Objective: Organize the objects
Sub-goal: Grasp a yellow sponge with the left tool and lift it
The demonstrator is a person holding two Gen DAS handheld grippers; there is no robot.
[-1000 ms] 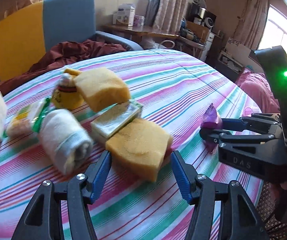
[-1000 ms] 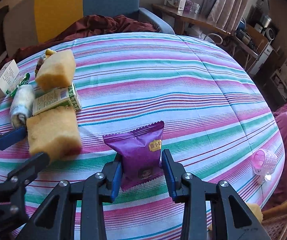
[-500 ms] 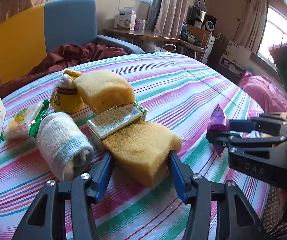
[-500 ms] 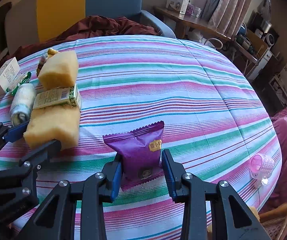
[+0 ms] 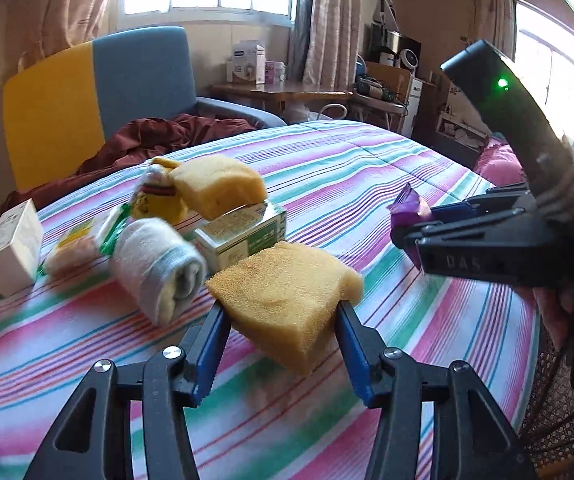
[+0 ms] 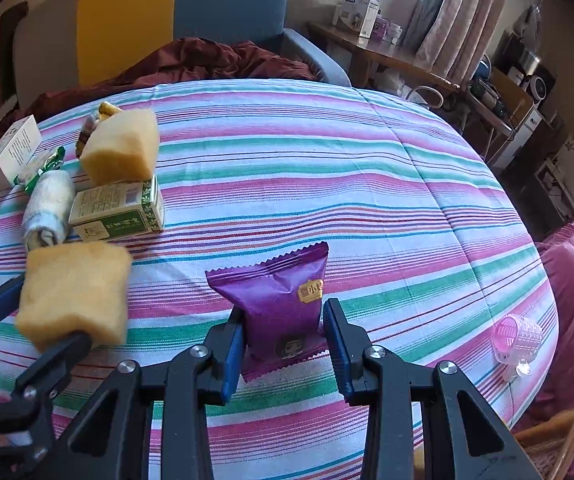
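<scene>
1. My left gripper (image 5: pixel 279 338) squeezes a sponge (image 5: pixel 287 300). A second ago the sponge sat low on the bed by the pile. Now it is up in the air, clear of the bed (image 5: pixel 367 184).
2. My right gripper (image 6: pixel 283 344) pinches a purple snack bag (image 6: pixel 279 300). It held the bag a second ago too, and the bag is off the bed.
3. So I think both things are picked up and ready to be carried to a new spot.
4. Just past my sponge lie a rolled sock (image 5: pixel 159 264) and a green box (image 5: pixel 243 232).
5. A second sponge (image 5: pixel 219 188) leans on top of the green box.
6. Farther left stands a white box (image 5: pixel 13 248).
7. I see no bin, basket or tray here. The two boxes look shut, so I cannot tell what is inside.
8. A small pink cup (image 6: pixel 521 338) lies on its side near the bed's edge. It looks empty.
</scene>
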